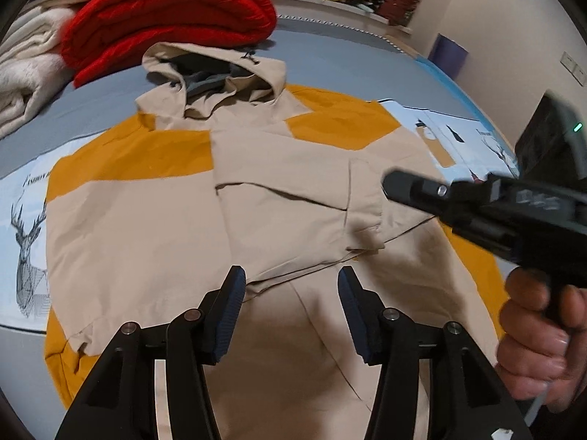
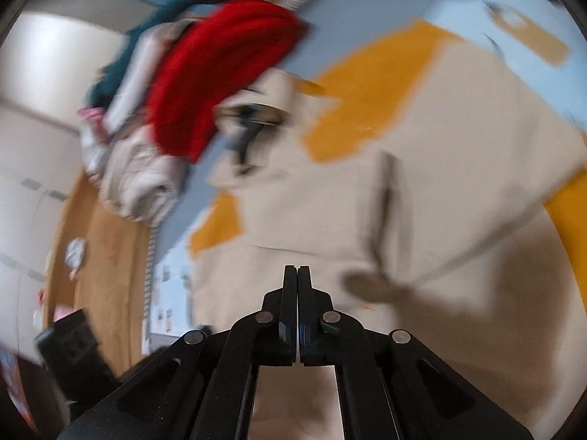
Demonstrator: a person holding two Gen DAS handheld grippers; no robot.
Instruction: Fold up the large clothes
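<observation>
The left gripper (image 1: 290, 289) hangs above the near part of the jacket (image 1: 293, 190) with its jaws standing well apart and nothing between them; the blue pads (image 1: 231, 311) frame bare beige cloth without pressing on it. That reads as a hand between grips, held over the near hem to take a fresh edge.

The right gripper (image 2: 297, 275) has its jaws pressed flat together and empty, no cloth caught in them. In the left wrist view it reaches in from the right above the jacket, carried by a hand (image 1: 535, 348) at the near right edge. Its own view is smeared with blur, so how close it sits to the cloth cannot be told.

The jacket, beige with orange panels, lies spread on the bed (image 1: 330, 58), hood (image 1: 216, 77) at the far end. A beige sleeve or side flap seems laid across the chest, which suggests the first fold inward is done and the lengthwise folds remain.

Far left on the bed sits a red folded garment (image 1: 168, 14) beside a cream blanket (image 1: 25, 73), probably set aside to keep the working space free.
</observation>
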